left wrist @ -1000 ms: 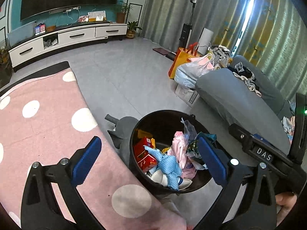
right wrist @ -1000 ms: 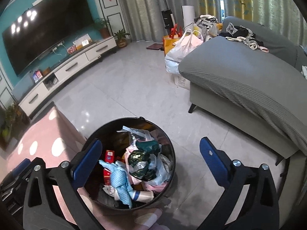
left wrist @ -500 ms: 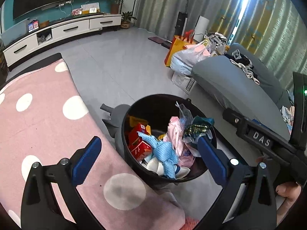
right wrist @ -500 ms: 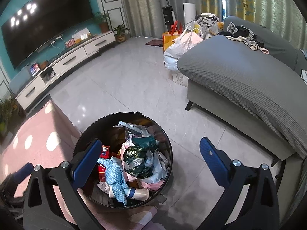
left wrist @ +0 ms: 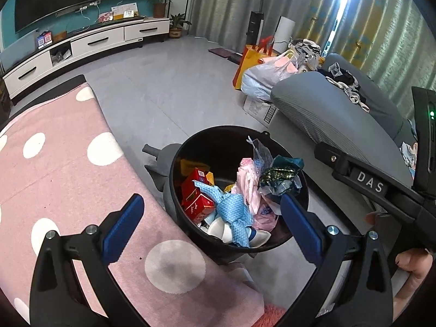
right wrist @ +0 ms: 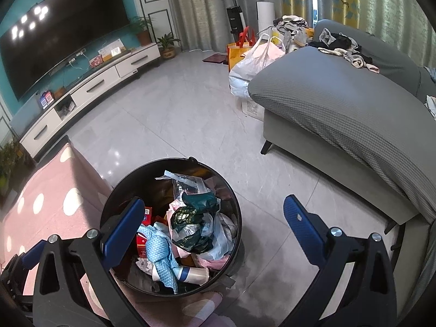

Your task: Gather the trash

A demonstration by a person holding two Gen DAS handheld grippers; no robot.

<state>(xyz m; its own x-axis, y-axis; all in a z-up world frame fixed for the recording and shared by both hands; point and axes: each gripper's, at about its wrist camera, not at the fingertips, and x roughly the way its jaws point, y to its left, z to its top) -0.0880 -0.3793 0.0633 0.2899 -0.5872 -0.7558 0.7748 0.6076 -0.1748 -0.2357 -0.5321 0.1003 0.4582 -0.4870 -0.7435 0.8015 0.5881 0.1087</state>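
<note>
**Both grippers empty above a full bin — find the next piece before reaching**

The black trash bin [left wrist: 239, 190] stands on the grey floor [right wrist: 190, 114], pressed against the edge of the pink dotted cloth [left wrist: 54, 179] and near the grey sofa [right wrist: 340, 103]. It is heaped with wrappers: a red box [left wrist: 194, 193], a light blue waffle cloth [left wrist: 231, 209], a dark green foil bag [right wrist: 190, 218] and white paper cups [right wrist: 190, 273] at the near rim.

The left gripper [left wrist: 209, 227] hangs over the bin's near side with its blue fingers [left wrist: 122, 226] spread wide and nothing between them. The right gripper [right wrist: 212, 226] is equally wide apart and empty, one finger over the bin's left wall and the other over bare floor.

Judging by this, the drop into the bin looks finished and the step in hand is locating more trash. No loose scrap is plainly visible on the floor or the pink cloth in either view — so the sensible thing is to lift both grippers clear of the rim and sweep the view around rather than grab at anything.

Care points:
- Rise straight up; the heap sits high, and a finger dragging across could pull the clear plastic [right wrist: 188, 182] out.
- Avoid knocking the bin's rim, which could tip the light load.
- Leave the clothes [right wrist: 340, 46] on the sofa; they do not read as trash.
</note>
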